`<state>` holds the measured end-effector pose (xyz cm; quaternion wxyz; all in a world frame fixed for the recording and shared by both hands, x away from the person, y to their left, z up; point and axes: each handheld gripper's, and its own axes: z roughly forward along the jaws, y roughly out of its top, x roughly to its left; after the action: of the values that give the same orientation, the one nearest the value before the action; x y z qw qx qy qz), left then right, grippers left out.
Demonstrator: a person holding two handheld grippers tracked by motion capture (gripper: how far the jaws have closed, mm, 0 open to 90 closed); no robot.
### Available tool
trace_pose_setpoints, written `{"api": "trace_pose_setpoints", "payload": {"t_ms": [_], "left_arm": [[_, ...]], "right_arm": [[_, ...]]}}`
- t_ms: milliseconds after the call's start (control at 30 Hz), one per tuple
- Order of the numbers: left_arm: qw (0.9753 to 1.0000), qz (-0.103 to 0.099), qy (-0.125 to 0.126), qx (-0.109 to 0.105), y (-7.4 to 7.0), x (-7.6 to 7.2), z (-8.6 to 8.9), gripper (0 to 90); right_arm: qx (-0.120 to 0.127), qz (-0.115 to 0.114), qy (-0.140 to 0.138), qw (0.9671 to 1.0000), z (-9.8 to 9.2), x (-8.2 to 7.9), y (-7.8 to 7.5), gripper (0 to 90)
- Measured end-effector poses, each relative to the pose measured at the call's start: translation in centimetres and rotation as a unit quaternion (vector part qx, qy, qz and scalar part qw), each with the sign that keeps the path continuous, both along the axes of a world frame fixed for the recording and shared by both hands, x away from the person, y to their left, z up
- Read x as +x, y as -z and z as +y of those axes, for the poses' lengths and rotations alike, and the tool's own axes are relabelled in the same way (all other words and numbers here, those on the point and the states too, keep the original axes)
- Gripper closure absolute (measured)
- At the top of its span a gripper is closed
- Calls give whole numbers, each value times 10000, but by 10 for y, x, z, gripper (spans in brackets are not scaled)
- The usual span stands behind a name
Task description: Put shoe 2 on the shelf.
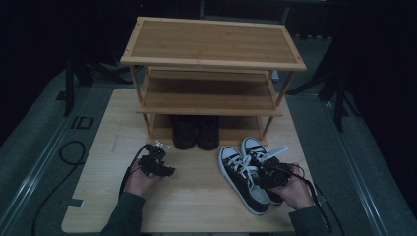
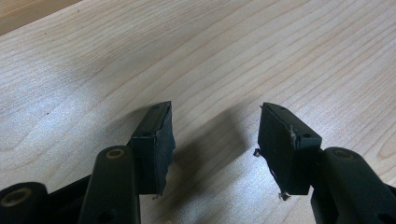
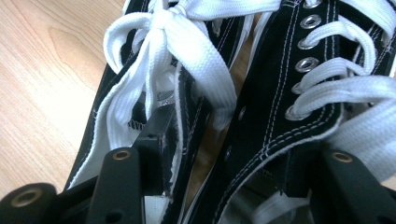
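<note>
Wooden table (image 1: 196, 196): right gripper (image 1: 269, 169) pinches both sneakers' (image 1: 244, 177) collars; left gripper (image 1: 158, 164) wide, empty. Risk: one collar slips free.

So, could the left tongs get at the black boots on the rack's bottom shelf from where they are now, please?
Probably yes: the left tongs are open and empty over bare table, and nothing lies between them and the black boots, though the middle shelf overhangs them.
</note>
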<state>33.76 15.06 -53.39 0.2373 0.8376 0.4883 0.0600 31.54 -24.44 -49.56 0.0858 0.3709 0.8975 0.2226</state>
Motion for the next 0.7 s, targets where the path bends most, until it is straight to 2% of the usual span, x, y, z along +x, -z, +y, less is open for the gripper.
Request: {"api": "trace_pose_setpoints", "payload": {"t_ms": [367,700], "left_arm": [[10000,-6,6,-2,0,0,0,458],[10000,9,46,32,0,0,-1,458]], "right_arm": [[-79,39,56,9999,7,4,7,450],[-53,-26,78,10000,5,5,9,525]]}}
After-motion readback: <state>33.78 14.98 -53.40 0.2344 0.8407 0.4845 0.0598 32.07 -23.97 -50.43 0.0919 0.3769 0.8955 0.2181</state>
